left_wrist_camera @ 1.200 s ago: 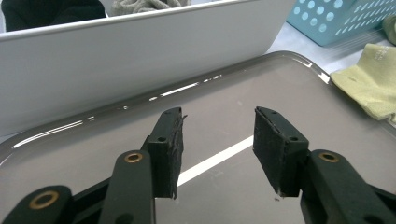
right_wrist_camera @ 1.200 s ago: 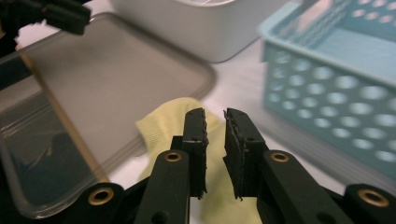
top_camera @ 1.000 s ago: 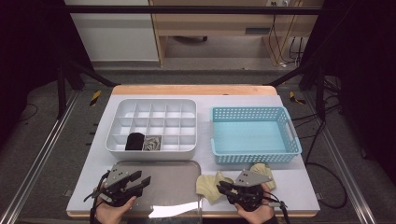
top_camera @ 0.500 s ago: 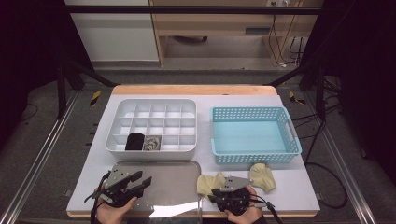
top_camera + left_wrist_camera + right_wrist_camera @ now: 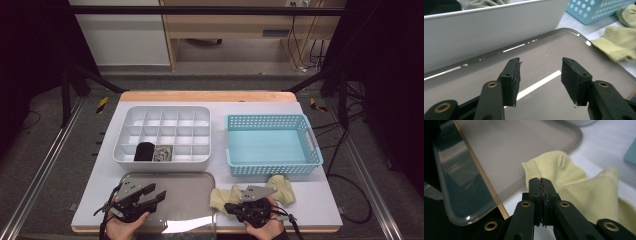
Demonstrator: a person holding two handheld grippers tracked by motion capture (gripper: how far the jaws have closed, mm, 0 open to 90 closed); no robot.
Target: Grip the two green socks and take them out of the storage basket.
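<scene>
Right gripper [image 5: 541,182]: fingers have just been closing and are seen pressed together at the cuff of a yellow sock [image 5: 584,195]; whether cloth is pinched cannot be told.
Yellow sock: laid on the desk [image 5: 320,210], beside the clear lid [image 5: 185,192].
Left gripper [image 5: 540,75]: fingers have just been opening and are held apart, empty, over the lid.

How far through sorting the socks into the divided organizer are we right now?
Done: a black roll and a grey one sit in the white organizer. In hand: the right gripper is shut on the nearer yellow sock. Left: that sock and the other yellow sock. The left gripper is open above the lid.
</scene>
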